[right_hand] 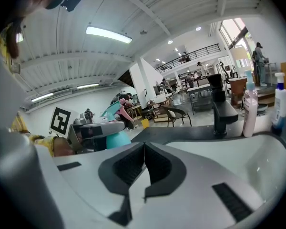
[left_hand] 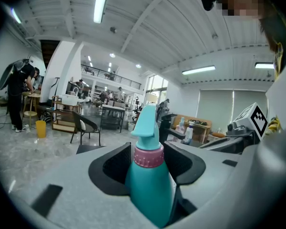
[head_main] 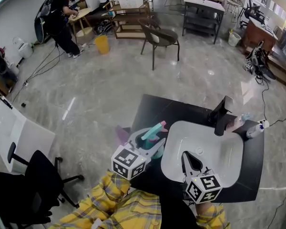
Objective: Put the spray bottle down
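Teal spray bottle (left_hand: 150, 194), clamped in left hand-held gripper (left_hand: 148, 159)

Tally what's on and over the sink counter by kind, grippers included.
Teal spray bottle, held in the left gripper: 1
Black faucet: 1
White sink: 1
Other bottles beside the faucet, a pale pink bottle and a white bottle: 2
Grippers, the left gripper and the right gripper: 2
Total: 7
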Demonstrator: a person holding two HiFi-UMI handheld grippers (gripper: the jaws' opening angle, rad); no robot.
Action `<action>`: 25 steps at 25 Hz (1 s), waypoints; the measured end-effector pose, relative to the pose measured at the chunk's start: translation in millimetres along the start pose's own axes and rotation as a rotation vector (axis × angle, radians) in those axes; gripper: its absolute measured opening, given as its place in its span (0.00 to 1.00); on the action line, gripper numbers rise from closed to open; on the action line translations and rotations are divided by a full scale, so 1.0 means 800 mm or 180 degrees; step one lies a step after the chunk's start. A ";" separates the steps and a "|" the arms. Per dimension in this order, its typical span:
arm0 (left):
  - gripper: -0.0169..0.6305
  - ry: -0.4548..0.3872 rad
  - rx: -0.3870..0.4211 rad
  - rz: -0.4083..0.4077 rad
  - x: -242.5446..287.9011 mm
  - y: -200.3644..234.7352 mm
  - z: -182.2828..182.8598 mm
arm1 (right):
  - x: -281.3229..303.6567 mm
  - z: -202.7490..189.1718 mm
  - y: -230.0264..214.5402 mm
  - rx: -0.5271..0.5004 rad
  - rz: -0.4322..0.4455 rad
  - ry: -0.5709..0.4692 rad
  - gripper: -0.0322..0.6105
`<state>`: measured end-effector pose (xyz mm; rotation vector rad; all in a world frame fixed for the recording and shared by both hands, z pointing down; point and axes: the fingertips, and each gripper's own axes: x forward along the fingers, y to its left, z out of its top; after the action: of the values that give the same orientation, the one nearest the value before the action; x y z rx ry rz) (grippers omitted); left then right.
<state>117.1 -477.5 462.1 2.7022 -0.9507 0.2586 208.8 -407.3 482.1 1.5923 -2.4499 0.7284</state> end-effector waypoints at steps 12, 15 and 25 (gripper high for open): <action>0.34 -0.0070 0.0058 0.0096 0.022 0.028 0.004 | 0.026 0.000 -0.010 0.0019 0.0082 0.0083 0.06; 0.34 -0.0098 0.0118 0.0127 0.027 0.034 0.008 | 0.031 -0.001 -0.012 0.0034 0.0094 0.0105 0.06; 0.34 -0.0140 0.0271 0.0188 0.048 0.050 0.016 | 0.031 -0.006 -0.021 0.0071 0.0072 0.0135 0.06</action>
<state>122.3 -533.8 467.2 2.7704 -1.0562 0.2579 212.6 -431.0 500.5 1.5426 -2.4422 0.7873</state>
